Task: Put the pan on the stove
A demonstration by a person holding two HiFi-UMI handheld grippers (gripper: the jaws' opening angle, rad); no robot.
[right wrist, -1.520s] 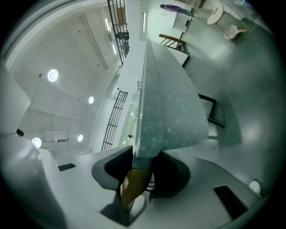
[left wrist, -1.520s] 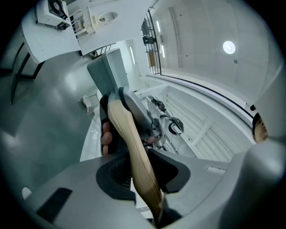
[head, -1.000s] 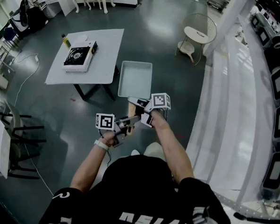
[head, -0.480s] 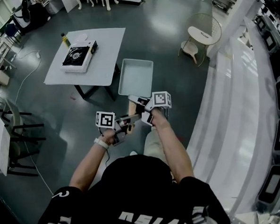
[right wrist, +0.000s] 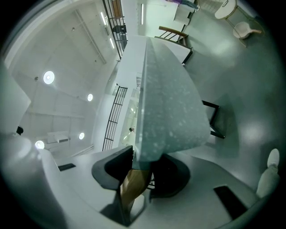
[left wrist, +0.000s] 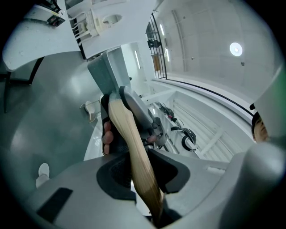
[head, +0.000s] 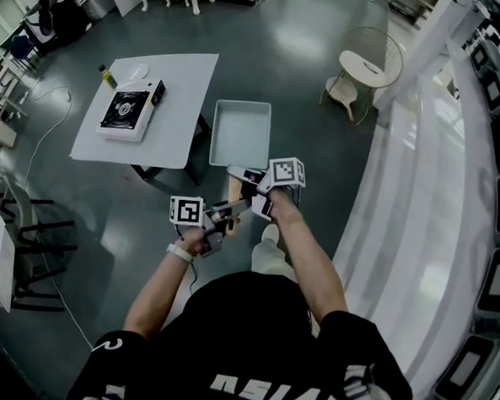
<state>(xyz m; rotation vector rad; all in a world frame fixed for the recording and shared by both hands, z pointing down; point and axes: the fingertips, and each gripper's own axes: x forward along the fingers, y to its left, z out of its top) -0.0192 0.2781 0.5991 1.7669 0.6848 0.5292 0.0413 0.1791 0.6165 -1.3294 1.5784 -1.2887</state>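
A: left gripper (left wrist: 140, 173)?
B: Fingers partway closed, clamped on the wooden handle (left wrist: 134, 152) of the pan (head: 243, 134).
A: right gripper (right wrist: 140, 174)?
B: Fingers likewise partway closed, on the same handle where it meets the pan.
A: Pan location?
B: In the air above the floor (head: 291, 49), pale inside facing up, well apart from the stove (head: 128, 109) on the counter (head: 185, 97).

White table (head: 186, 101), stove (head: 129, 109), perhaps bottle (head: 105, 75)
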